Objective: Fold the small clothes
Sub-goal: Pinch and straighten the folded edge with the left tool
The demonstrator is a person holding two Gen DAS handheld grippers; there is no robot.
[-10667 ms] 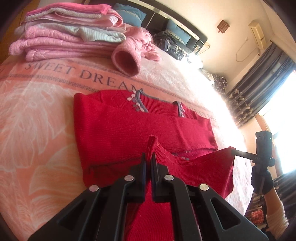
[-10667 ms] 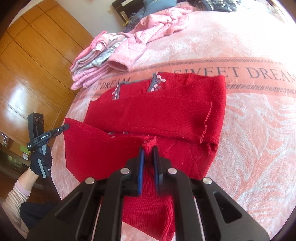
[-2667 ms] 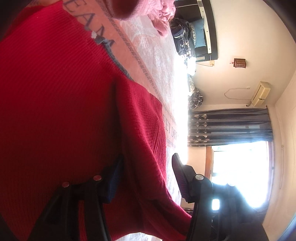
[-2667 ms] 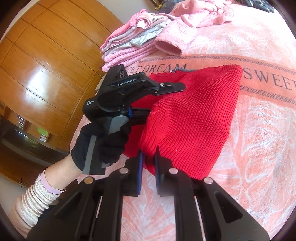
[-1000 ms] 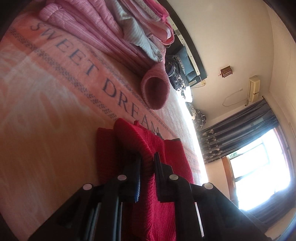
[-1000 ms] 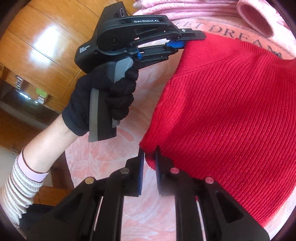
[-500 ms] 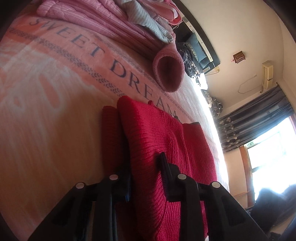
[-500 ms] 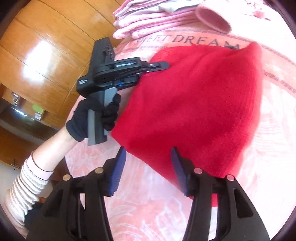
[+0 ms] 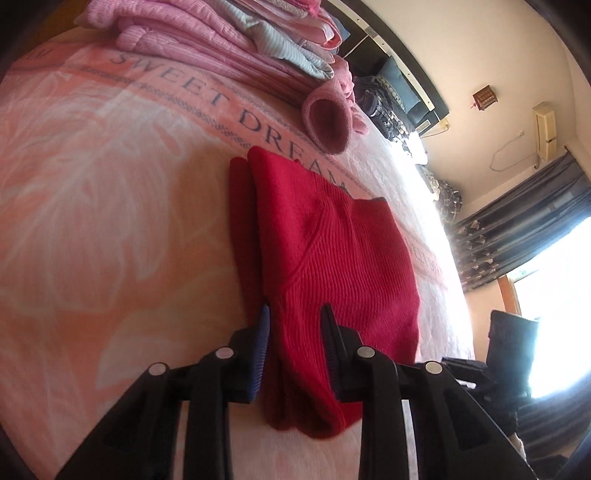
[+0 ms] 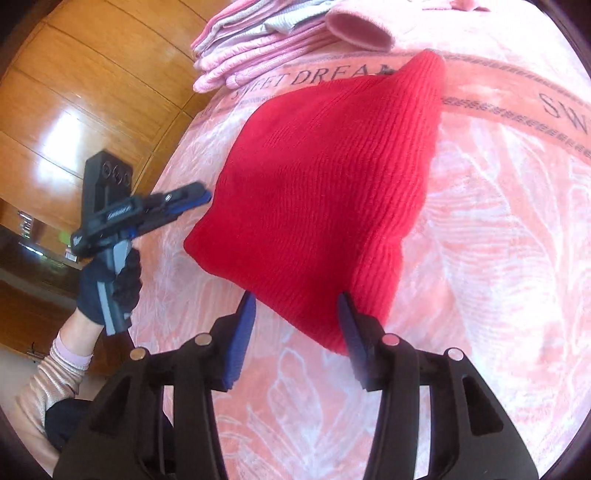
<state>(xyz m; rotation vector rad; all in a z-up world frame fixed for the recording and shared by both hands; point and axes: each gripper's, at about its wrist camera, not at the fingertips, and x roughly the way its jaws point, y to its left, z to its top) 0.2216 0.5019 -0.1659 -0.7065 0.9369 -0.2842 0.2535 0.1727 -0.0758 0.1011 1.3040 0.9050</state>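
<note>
Right wrist view: the bed (image 10: 498,258), under a pink blanket lettered "SWEET DREAM", carries the folded red sweater (image 10: 325,192) in its middle. Behind the sweater sits a stack (image 10: 258,40) of folded pink clothes, with a pink sleeve cuff (image 10: 358,27) beside it. The right tongs (image 10: 295,306) stand wide at the sweater's near edge, gripping nothing. The left tongs (image 10: 195,201), held in a black-gloved hand (image 10: 110,288), are just off the sweater's left corner; in the left wrist view they (image 9: 295,317) gape apart, straddling the sweater's (image 9: 332,266) near fold.

One red sweater (image 9: 332,254), two tools, one pink clothes stack (image 9: 229,40).
</note>
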